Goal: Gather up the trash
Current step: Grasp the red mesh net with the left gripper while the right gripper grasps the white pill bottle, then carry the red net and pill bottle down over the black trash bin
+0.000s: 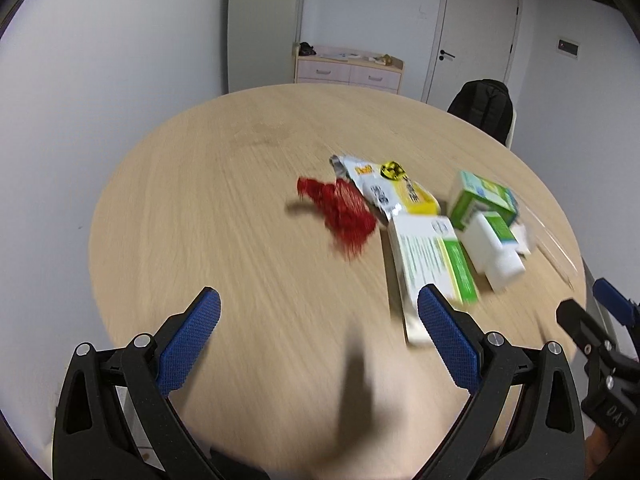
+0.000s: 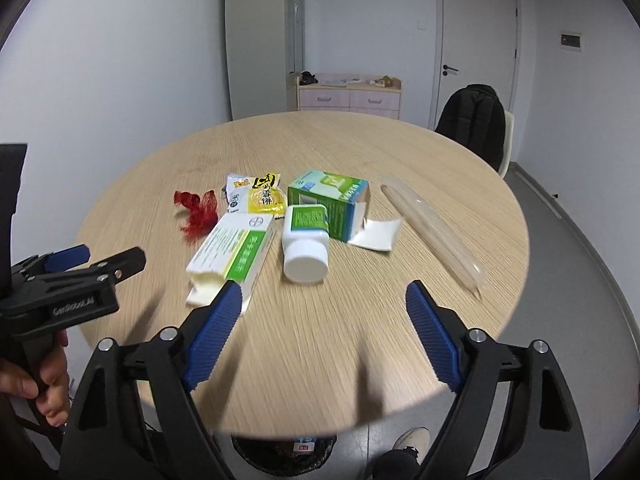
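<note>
Trash sits clustered mid-frame on my round wooden table (image 2: 360,152): a red mesh scrap (image 2: 196,212), a yellow snack wrapper (image 2: 260,196), a long white-and-green carton (image 2: 234,248), a white pill bottle (image 2: 306,244) lying on its side, an open green box (image 2: 332,200) and a clear plastic sleeve (image 2: 432,228) to the right. My right gripper (image 2: 324,300) stands wide with nothing between its pads; my left gripper (image 1: 320,308) is also spread and empty. Its right finger (image 1: 448,336) overlaps the carton's near end. A bin (image 2: 284,452) under the table's near edge is mostly hidden. Motion blur smears the labels.
</note>
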